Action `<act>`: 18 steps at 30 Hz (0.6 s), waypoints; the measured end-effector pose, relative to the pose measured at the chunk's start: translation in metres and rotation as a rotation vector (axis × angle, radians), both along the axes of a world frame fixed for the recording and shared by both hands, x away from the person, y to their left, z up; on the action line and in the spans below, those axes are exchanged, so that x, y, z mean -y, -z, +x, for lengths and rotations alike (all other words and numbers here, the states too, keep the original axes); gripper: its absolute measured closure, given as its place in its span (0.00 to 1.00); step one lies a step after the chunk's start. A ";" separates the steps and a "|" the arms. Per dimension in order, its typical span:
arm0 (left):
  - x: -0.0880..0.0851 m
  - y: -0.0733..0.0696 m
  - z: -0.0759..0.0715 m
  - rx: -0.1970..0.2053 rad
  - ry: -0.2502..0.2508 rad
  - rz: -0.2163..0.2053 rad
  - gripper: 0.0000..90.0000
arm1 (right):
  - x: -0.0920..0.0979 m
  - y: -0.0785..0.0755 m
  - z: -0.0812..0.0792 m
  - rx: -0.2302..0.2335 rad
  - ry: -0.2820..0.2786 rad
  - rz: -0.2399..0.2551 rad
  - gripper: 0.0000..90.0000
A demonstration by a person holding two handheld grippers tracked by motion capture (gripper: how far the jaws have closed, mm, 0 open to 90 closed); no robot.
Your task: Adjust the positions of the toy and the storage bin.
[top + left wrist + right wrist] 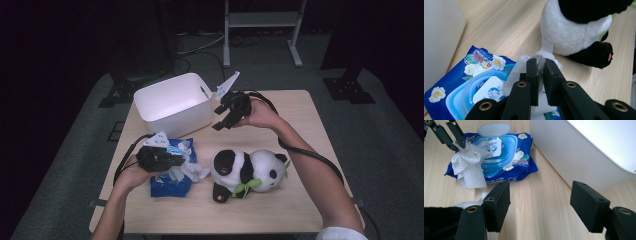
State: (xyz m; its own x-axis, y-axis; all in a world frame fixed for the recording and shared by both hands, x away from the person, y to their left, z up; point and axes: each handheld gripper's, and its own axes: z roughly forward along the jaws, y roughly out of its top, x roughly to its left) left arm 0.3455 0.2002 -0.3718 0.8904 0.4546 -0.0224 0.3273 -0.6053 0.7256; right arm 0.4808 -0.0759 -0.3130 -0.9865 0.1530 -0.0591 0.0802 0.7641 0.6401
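One white crumpled wet wipe is pinched by the left claw above one blue floral wipes packet on the wooden counter. The right claw is held spread beside one white plastic bin; one plush panda is laid nearby.

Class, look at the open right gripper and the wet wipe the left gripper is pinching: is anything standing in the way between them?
Nothing visible does. In the right gripper view, bare table lies between the open right gripper and the wet wipe pinched by the left gripper over the blue pack. The white bin stands to one side.
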 end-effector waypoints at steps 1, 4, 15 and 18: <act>0.000 0.000 0.000 0.000 -0.003 -0.004 0.92 | -0.001 0.000 0.000 0.000 0.000 -0.002 0.34; -0.002 0.000 -0.001 0.001 -0.004 -0.003 0.92 | -0.006 -0.002 0.003 0.007 0.001 -0.008 0.34; -0.002 0.000 -0.001 0.001 -0.002 -0.006 0.92 | -0.029 -0.007 0.020 0.043 -0.033 -0.020 0.36; -0.003 0.000 -0.002 0.000 -0.001 -0.008 0.92 | -0.036 -0.007 0.025 0.051 -0.037 -0.021 0.36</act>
State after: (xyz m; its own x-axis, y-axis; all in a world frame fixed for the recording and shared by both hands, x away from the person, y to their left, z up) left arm 0.3440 0.2028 -0.3717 0.8898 0.4556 -0.0263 0.3281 -0.5987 0.7307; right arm 0.5057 -0.0398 -0.3064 -0.9870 0.1145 -0.1126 0.0189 0.7793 0.6263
